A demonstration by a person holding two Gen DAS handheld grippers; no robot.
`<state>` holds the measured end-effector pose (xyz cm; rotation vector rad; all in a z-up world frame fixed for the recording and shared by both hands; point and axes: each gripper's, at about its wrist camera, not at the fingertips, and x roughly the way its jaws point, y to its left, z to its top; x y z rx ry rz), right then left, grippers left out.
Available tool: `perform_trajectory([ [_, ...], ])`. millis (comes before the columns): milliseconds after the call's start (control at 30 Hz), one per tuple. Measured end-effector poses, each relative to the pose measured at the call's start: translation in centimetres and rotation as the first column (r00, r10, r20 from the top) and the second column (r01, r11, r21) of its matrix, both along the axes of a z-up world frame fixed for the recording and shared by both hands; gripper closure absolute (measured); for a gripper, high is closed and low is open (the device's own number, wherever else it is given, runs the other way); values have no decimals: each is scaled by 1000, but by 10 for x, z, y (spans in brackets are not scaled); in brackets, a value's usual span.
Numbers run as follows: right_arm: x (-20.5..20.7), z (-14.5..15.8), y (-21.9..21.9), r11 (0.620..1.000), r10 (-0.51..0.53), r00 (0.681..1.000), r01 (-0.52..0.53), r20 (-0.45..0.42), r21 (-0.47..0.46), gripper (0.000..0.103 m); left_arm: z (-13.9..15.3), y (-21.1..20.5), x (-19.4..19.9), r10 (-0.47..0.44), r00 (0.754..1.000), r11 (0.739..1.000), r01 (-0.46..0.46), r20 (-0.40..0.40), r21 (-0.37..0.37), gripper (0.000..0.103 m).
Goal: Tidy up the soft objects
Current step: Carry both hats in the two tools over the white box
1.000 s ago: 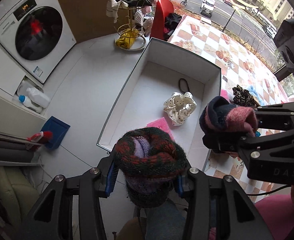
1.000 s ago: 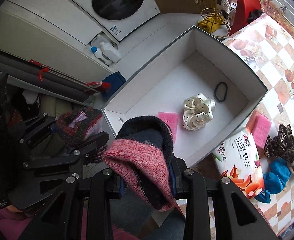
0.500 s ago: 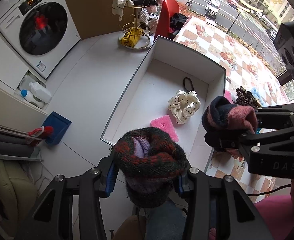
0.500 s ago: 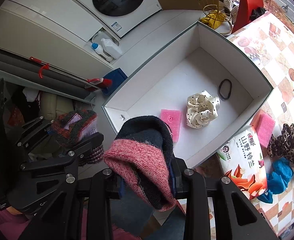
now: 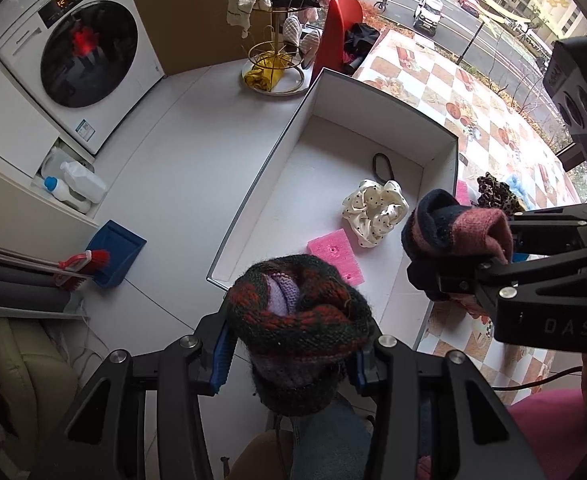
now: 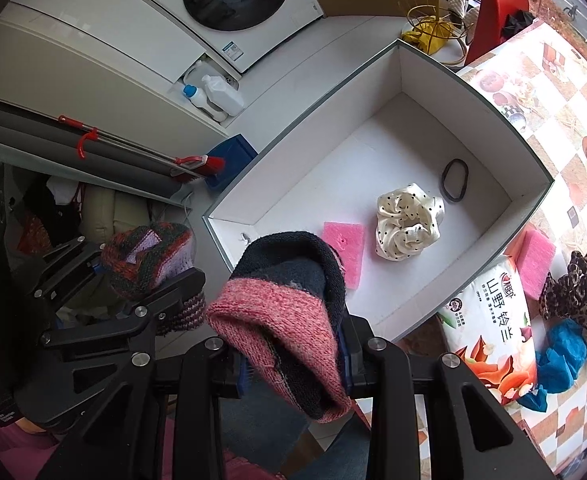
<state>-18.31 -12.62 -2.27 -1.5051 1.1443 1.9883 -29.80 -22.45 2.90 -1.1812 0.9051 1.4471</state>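
A rolled red-and-green knit (image 5: 299, 312) with a lilac inside is clamped between the fingers of the left tool (image 5: 293, 356), and it is held in the air just short of the near end of the white box (image 5: 377, 96). A rolled pink-and-navy knit (image 6: 289, 312) is gripped by the right tool (image 6: 297, 364), which is held beside the left one, above the box's near corner and the near edge of the table (image 6: 573, 92). The box is set at the table's left edge, with its long side running away from the cameras. Inside it, a pink sponge (image 6: 343, 250) lies close to the near wall, a cream dotted scrunchie (image 6: 407, 222) lies just beyond the sponge, and a black hair tie (image 6: 455, 180) is seen nearer the far wall. On the checked cloth outside the box's right wall, a tissue pack (image 6: 493, 328), a second pink sponge (image 6: 535, 262), a leopard scrunchie (image 6: 573, 292) and a blue cloth (image 6: 561, 360) are laid near one another.
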Motion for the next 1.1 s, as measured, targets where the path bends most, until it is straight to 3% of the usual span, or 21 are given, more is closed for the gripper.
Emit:
perform_trajectory([
  [1100, 4, -8, 18, 999, -36, 999, 36, 6, -21, 69, -3, 12, 2, -15, 1000, 1000, 15, -5, -18, 54],
])
